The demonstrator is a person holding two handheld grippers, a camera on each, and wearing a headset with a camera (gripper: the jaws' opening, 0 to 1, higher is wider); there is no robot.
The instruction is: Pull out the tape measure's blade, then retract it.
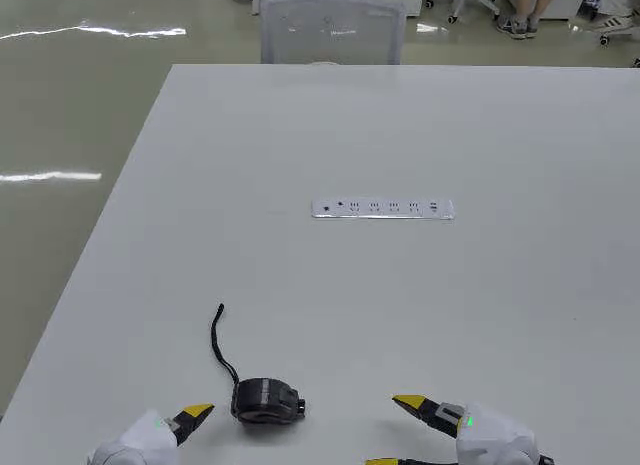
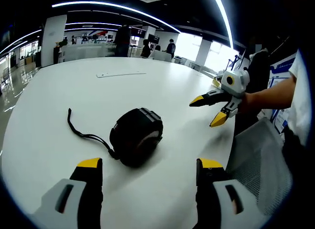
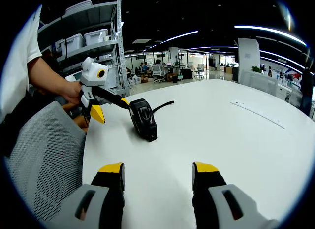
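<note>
The white, yellow-tipped left gripper (image 2: 150, 163) hovers, jaws apart, just left of the compact black tape measure (image 1: 265, 400) — which lies near the front edge of the white table (image 1: 400, 305), its black wrist cord (image 1: 218, 343) trailing away — while the right gripper (image 3: 158, 167), jaws likewise spread, hangs farther off to its right.

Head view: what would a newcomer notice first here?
The black tape measure lies near the table's front edge, its strap trailing away. An open yellow-tipped gripper flanks it on each side, left gripper and right gripper, neither gripping it. Farther out lies a white power strip.
</note>
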